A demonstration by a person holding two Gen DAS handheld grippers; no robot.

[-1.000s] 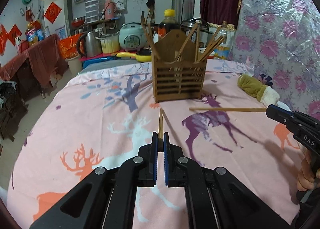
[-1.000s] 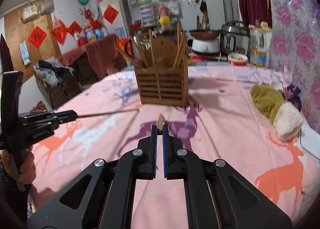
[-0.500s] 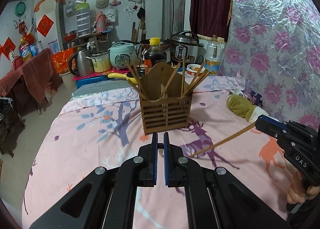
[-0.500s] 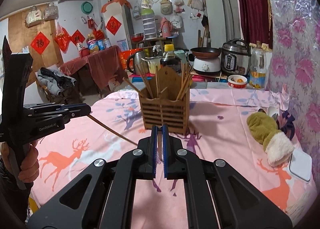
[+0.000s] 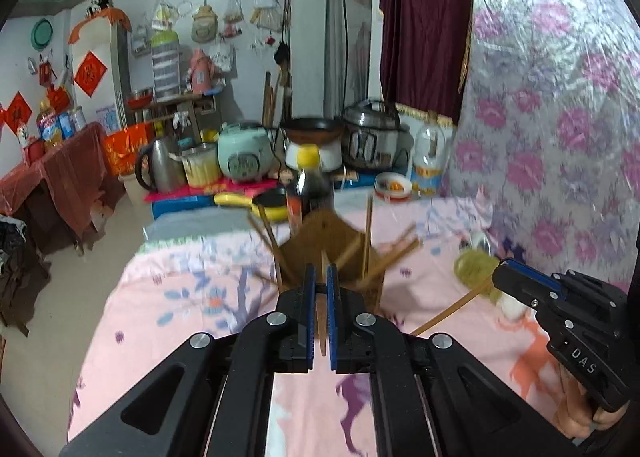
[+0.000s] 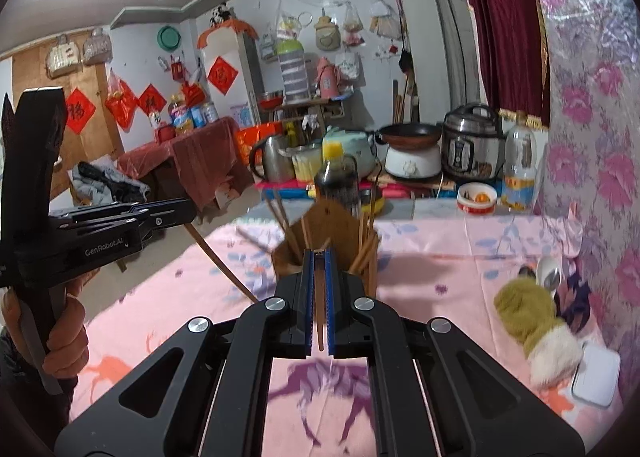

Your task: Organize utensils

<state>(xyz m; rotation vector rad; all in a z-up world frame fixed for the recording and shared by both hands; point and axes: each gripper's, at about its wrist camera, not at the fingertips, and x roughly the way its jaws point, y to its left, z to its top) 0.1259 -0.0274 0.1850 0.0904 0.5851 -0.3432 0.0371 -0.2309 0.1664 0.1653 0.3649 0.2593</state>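
Note:
A brown wooden slatted utensil holder (image 5: pixel 332 253) with several chopsticks stands on the pink deer-print tablecloth (image 5: pixel 192 313); it also shows in the right wrist view (image 6: pixel 336 241). My left gripper (image 5: pixel 321 277) is shut on a wooden chopstick (image 5: pixel 321 329) and is raised in front of the holder. My right gripper (image 6: pixel 319 261) is shut on another chopstick (image 6: pixel 319 317), also raised before the holder. In the left wrist view the right gripper (image 5: pixel 500 277) holds its chopstick (image 5: pixel 452 311) slanting down to the left. In the right wrist view the left gripper (image 6: pixel 188 209) holds its chopstick (image 6: pixel 222 269) slanting down.
A dark sauce bottle (image 5: pixel 306 193) stands behind the holder. A green and white plush cloth (image 6: pixel 536 321) and a white box (image 6: pixel 596 377) lie at the table's right. Cookers, a kettle and a pan (image 6: pixel 408 133) crowd the shelf behind. The flowered wall (image 5: pixel 560 137) is on the right.
Both grippers have lifted their chopsticks off the table and risen high; the chopsticks have tilted from lying flat to pointing steeply down. The holder now sits just beyond both sets of fingertips.

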